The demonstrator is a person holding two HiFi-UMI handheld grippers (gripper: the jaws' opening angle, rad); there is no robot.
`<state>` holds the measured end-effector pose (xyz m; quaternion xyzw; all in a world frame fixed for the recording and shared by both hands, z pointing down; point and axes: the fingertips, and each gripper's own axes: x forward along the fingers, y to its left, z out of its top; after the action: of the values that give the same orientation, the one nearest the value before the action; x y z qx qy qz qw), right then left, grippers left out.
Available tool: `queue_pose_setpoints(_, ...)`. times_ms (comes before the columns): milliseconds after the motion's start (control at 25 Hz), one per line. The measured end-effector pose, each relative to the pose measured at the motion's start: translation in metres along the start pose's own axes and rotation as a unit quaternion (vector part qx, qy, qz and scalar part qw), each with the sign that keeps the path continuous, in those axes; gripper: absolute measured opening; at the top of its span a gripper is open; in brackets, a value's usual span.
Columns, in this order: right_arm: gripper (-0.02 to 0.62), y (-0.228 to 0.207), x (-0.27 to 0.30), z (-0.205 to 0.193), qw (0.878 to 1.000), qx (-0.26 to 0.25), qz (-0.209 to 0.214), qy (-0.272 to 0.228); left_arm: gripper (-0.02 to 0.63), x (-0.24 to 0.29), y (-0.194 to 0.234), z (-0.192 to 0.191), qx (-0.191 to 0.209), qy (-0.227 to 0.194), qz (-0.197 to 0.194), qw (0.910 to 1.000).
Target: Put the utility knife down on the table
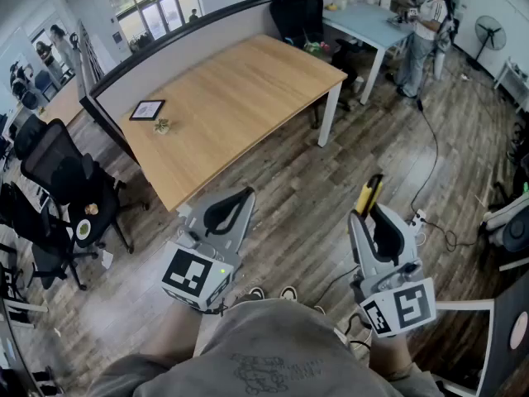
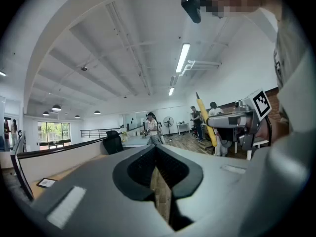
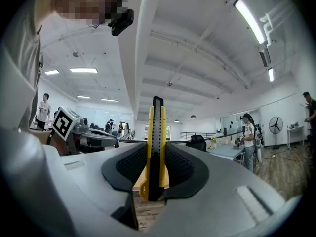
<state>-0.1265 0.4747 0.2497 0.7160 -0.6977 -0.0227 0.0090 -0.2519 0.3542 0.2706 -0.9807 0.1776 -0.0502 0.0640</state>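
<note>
I count one plank floor running under everything, and on it two desks. The big wooden desk is ahead of me with a grey partition along its far side. A paler desk stands further back, where one person is standing. I can make out two black office chairs clearly: one chair off the wooden desk's left end and another chair beyond its far end. One pedestal fan is at the far right and one dark cable trails across the floor. I have two claws, both held level over the floor and short of the wooden desk, with only bare planks between them and its near corner. The left claw has its tips together, and its own view shows nothing between them. The right claw is clamped on the single utility knife, which is yellow and black. It stands upright between the pads and pokes out past the tips, in the air and well apart from the desk. On the desktop I count two small things near the left end: one dark picture frame and, just beside it, one little plant.
</note>
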Motion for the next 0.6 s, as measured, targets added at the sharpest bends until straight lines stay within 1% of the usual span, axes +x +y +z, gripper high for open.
queue_pose_setpoints(160, 0.124, -0.007, 0.003, 0.001, 1.0, 0.015, -0.002, -0.005, 0.002, 0.005, 0.001, 0.005, 0.009, 0.003, 0.001, 1.0)
queue_pose_setpoints(440, 0.124, -0.023, 0.002, -0.006, 1.0, 0.025, -0.003, -0.002, 0.002, 0.017, -0.01, -0.001, 0.006, 0.014, -0.003, 0.9999)
queue_pose_setpoints(600, 0.124, -0.028, 0.002, -0.011, 1.0, 0.022, 0.001, 0.005, 0.002, 0.024, -0.014, -0.001, 0.002, 0.013, -0.005, 0.9999)
